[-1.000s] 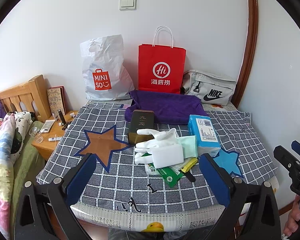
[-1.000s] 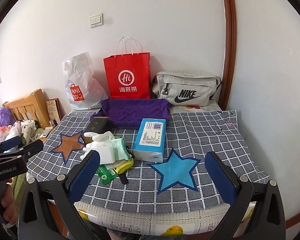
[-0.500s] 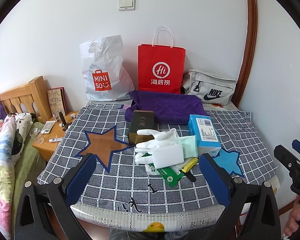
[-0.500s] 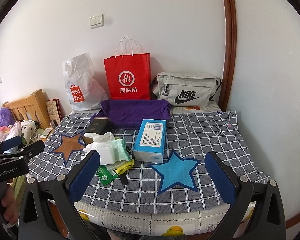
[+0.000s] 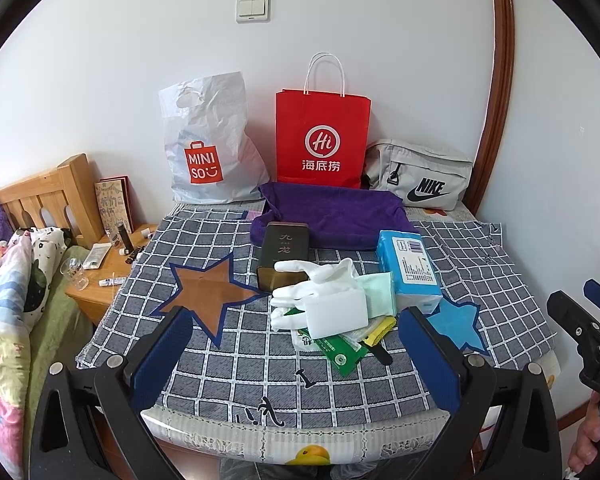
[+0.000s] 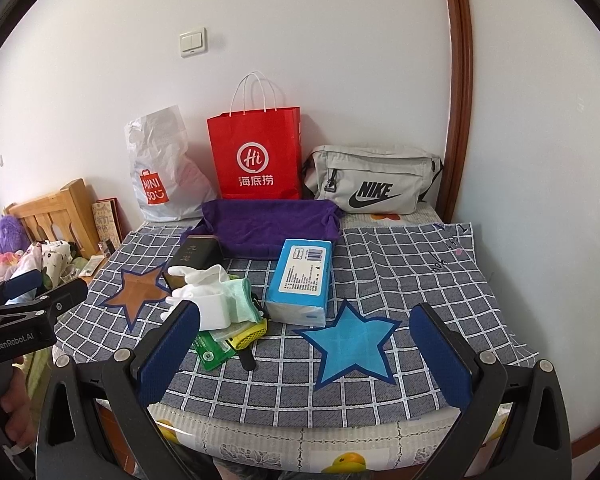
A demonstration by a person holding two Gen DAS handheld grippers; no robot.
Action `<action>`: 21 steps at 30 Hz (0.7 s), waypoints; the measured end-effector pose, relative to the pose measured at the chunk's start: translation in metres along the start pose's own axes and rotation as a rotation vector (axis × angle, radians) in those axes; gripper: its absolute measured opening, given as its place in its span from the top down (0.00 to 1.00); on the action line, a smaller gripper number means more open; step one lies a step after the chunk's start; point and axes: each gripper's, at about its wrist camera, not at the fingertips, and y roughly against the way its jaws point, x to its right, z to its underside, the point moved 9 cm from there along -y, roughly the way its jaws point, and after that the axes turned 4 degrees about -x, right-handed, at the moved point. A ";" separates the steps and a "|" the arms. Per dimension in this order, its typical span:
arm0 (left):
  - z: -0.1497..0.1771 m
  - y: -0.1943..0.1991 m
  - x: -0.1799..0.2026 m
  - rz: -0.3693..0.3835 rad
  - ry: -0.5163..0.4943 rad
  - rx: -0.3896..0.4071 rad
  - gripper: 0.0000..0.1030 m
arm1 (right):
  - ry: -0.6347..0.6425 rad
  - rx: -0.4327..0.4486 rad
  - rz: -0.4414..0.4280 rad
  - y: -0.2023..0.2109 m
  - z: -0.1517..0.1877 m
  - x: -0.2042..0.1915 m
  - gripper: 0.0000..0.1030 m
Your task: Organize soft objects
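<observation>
Both grippers hung at the near edge of the table, well short of the pile. The left gripper point(image 5: 296, 354) stood with its blue pads wide apart and nothing between them; the right gripper point(image 6: 306, 354) was likewise spread and empty. The checked cloth point(image 5: 380, 384) covered the table, with a brown star point(image 5: 210, 294) sewn on the left and a blue star point(image 6: 350, 346) on the right. Between the stars lay the heap: a white glove point(image 5: 312, 286) draped over a white sponge point(image 5: 338, 312), a pale green cloth point(image 5: 380, 294) touching the sponge's right side, and under them a green packet point(image 5: 338, 350), a yellow item point(image 6: 252, 334) and a black handle point(image 6: 247, 360). A dark tin point(image 5: 284, 252) lay just behind the glove, touching it. A blue tissue pack point(image 6: 302, 280) lay just right of the heap, its near end by the blue star's tip. Behind these a purple towel point(image 6: 268, 226) lay folded, and along the wall stood a white bag point(image 5: 210, 148), a red bag point(image 5: 322, 140) and a grey pouch point(image 6: 374, 180). A hand point(image 6: 16, 412) gripped the left gripper's handle at the edge of the right view.
</observation>
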 end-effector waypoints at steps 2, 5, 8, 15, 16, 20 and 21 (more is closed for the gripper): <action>0.000 0.000 0.001 0.000 0.000 0.001 0.00 | 0.000 -0.001 -0.001 0.000 0.000 0.000 0.00; 0.000 0.000 0.001 0.000 0.000 0.001 0.00 | 0.001 -0.001 -0.001 -0.001 0.000 0.000 0.00; 0.000 0.000 0.001 0.000 -0.001 0.001 0.00 | 0.001 0.001 -0.002 -0.001 0.000 -0.001 0.00; 0.000 -0.001 0.002 0.000 -0.001 0.002 0.00 | 0.005 0.008 -0.003 0.001 0.001 -0.002 0.00; -0.001 0.000 0.001 0.001 0.001 0.002 0.00 | 0.006 0.009 -0.003 0.001 0.001 -0.002 0.00; -0.006 0.003 0.000 0.005 0.003 0.008 0.00 | 0.011 0.018 -0.004 0.005 0.002 -0.003 0.00; -0.006 0.004 0.000 0.004 0.002 0.009 0.00 | 0.012 0.020 -0.006 0.006 0.002 -0.004 0.00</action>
